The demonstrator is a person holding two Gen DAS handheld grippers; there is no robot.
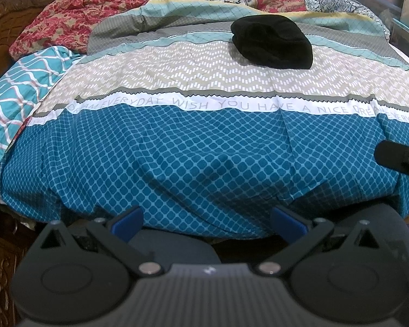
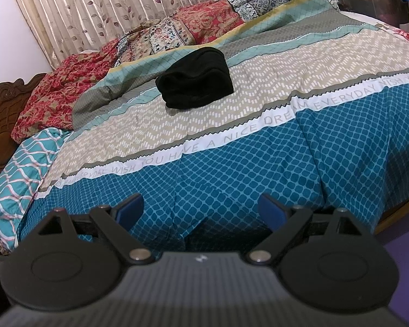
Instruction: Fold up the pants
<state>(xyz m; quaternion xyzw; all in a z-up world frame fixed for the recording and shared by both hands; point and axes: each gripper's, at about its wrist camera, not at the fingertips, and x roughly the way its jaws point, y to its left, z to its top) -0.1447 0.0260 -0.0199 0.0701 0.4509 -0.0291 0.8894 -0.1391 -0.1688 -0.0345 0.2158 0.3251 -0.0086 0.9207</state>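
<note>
- Pants (image 1: 272, 43), black and already folded into a thick, compact bundle, lie on the bedspread (image 1: 204, 147), on its far half, straddling the teal stripe and the beige zigzag band.
- Seen from the right wrist, the same bundle (image 2: 195, 79) shows stacked, soft layers with a rounded front edge and casts a small shadow on the beige band of the bedspread (image 2: 231, 169).
- Nothing touches the pants; both grippers are well apart from them, back at the bedspread's near edge.
- Left gripper (image 1: 207, 219) has its blue-padded fingers spread wide with nothing between them, hanging over the blue diamond-patterned part of the bedspread where it drapes over the edge.
- Right gripper (image 2: 201, 211) is likewise spread wide and empty, above that same blue part.
- A black piece of the right gripper shows at the right border of the left wrist view.
- A white stripe with grey lettering (image 1: 231, 105) crosses the bedspread between the blue part and the beige band, on the grippers' side of the pants.
- Beyond the pants, at the bedspread's far edge, lies a rumpled red floral quilt (image 1: 68, 19).
- A teal wavy-patterned cloth (image 1: 19, 100) lies beside the bedspread's left edge.
- A leaf-print curtain (image 2: 95, 8) hangs behind the bed.
</note>
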